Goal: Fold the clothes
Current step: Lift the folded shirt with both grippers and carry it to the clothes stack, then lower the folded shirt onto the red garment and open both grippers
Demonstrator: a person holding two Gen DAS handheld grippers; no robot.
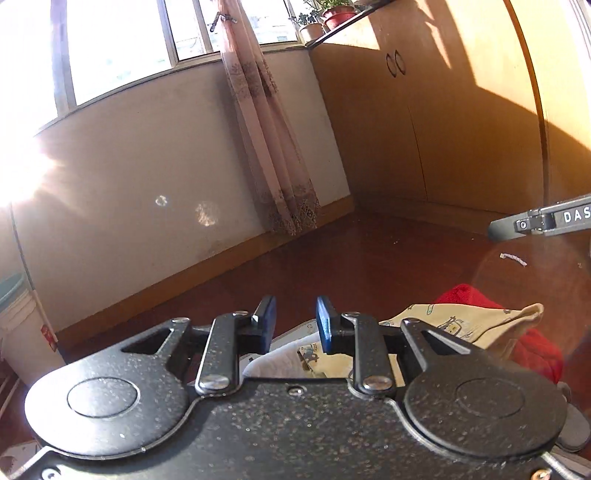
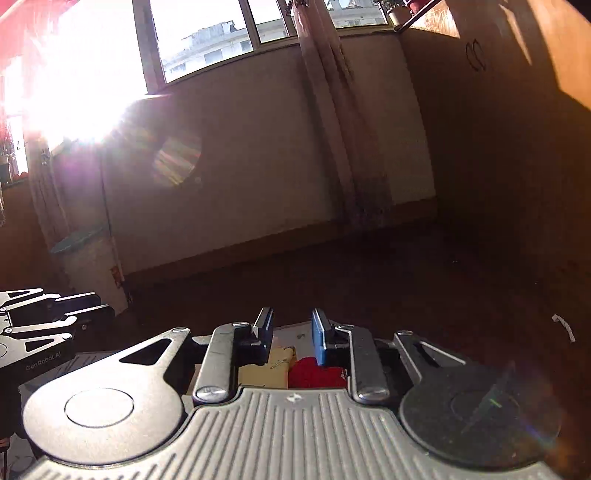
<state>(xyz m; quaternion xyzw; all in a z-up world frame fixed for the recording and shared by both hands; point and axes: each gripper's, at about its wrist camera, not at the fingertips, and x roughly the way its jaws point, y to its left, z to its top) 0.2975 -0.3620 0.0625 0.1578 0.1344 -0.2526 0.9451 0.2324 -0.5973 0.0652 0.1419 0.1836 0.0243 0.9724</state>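
At far left of the left wrist view, a white bin [image 1: 20, 325] with a green lid stands against the wall, sun glare above it. Centre frame: left hand-held gripper [image 1: 295, 325], blue pads apart, nothing between them. It is raised and pointed across the dark red floor [image 1: 351, 266] toward the window wall and a hanging patterned curtain [image 1: 266, 147]. Just below and right of the fingers sits the clothes pile: a cream printed garment [image 1: 461, 326] lying over a red garment [image 1: 469, 293], some white fabric [image 1: 273, 360] at its left edge. What the pile rests on can't be told. Further right, a wooden wardrobe [image 1: 424, 129] with potted plants [image 1: 332, 14] on a ledge beside it. At the right edge, one finger of the other gripper pokes in.

Right wrist view: left gripper body sits at the left edge. Centre: right hand-held gripper [image 2: 291, 332], pads also apart, holding nothing. Cream and red cloth show below, between its fingers, not touching the pads. A small white scrap [image 2: 565, 326] lies on the floor, right.
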